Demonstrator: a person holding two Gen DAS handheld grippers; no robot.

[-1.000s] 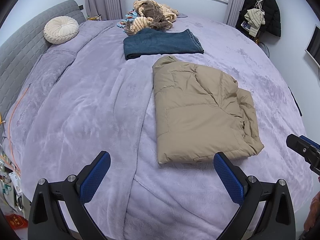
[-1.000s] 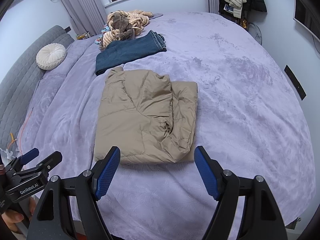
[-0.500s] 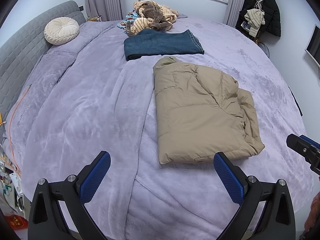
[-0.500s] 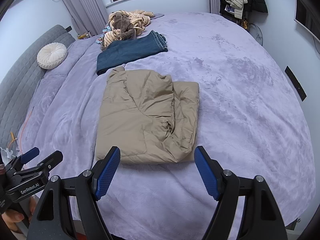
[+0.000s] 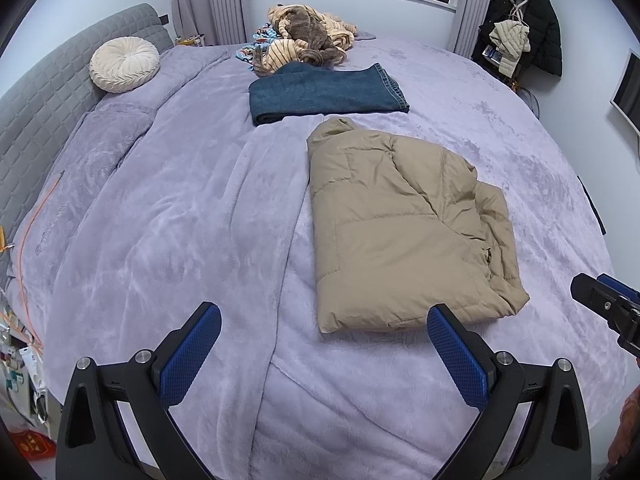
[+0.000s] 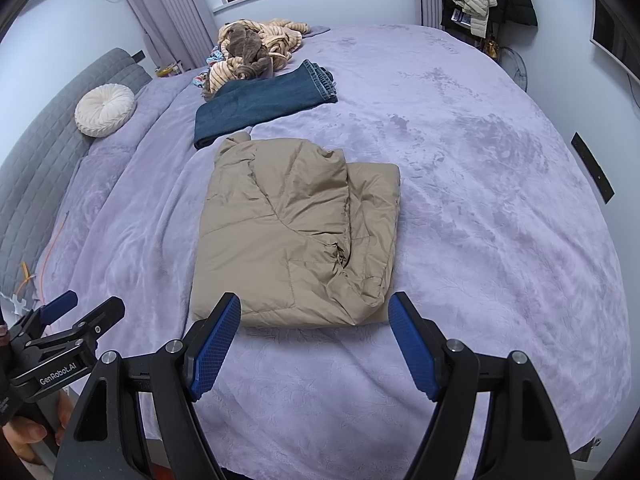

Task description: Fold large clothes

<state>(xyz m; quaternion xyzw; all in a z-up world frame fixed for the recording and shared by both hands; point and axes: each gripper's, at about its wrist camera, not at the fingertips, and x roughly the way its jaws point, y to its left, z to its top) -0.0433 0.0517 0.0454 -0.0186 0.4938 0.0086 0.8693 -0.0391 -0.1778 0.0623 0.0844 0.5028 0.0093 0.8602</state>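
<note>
Tan, quilted and puffy, the padded jacket (image 5: 404,232) lies folded into a rough rectangle on the lilac plush bed cover (image 5: 168,216), just short of the folded dark blue jeans (image 5: 324,92). The left gripper (image 5: 324,354) and the right gripper (image 6: 314,342) hover near its closest edge, jaws spread wide and empty. The heap beyond the jeans looks like striped beige and brown clothes (image 6: 256,52).

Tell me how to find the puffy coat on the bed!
Look at the big purple bed. In its middle, nearer than the folded blue jeans, lies the tan puffy coat, folded into a flat block. It is the only padded, tan thing lying there.
</note>
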